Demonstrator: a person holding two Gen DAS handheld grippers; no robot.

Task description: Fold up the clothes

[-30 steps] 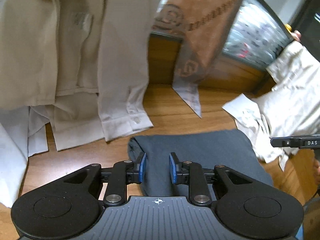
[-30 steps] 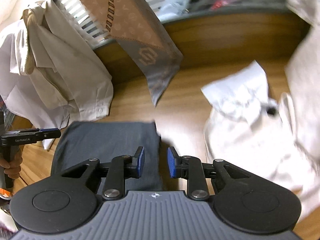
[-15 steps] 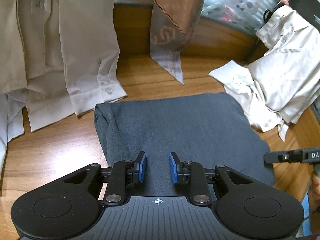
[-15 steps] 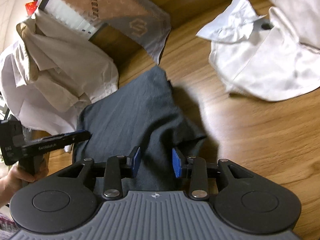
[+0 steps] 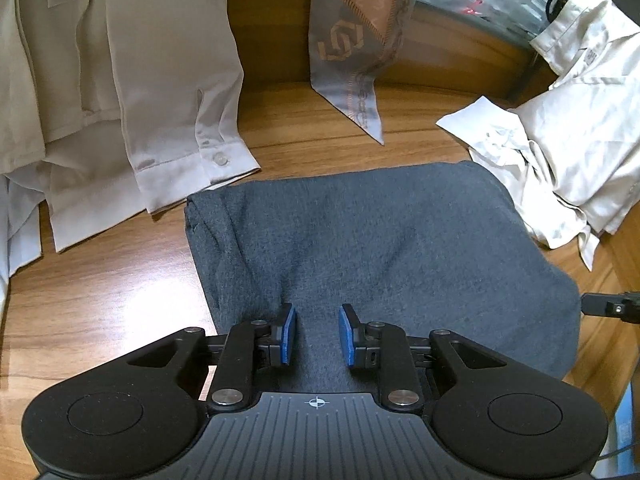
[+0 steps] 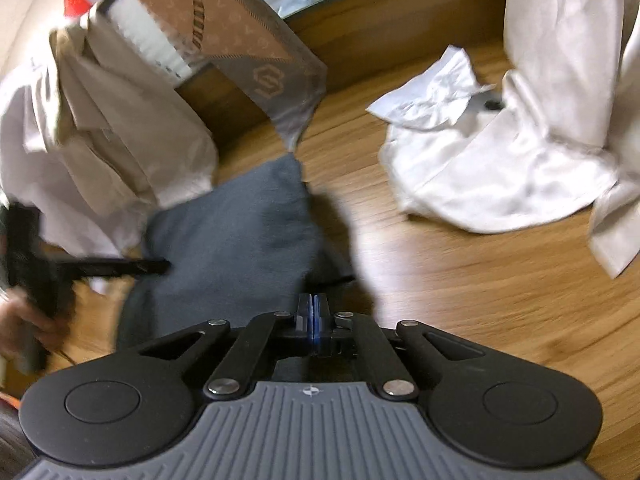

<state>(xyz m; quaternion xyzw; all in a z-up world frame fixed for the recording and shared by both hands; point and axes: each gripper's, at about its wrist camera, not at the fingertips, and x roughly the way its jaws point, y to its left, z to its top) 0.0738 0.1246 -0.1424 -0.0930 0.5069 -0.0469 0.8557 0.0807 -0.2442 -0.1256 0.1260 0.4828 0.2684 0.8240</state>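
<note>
**Two grippers at the near edge of one grey cloth**

One dark grey garment (image 5: 380, 248) lies flat on the wooden table (image 5: 100, 292), running toward 12 o'clock from us. Our left gripper (image 5: 317, 334) hovers parted and empty over its near edge. Our right gripper (image 6: 313, 320), pressed together, seems to pinch the near right corner, so it is nearer.

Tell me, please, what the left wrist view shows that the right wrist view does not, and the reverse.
Only the left wrist view shows the left gripper with jaws open over the grey garment, and a buttoned white cuff. Only the right wrist view shows the right gripper with jaws closed at the garment's edge, and a hand holding the other tool. Both show the garment, the patterned scarf, the crumpled white shirt and the wooden surface.
</note>
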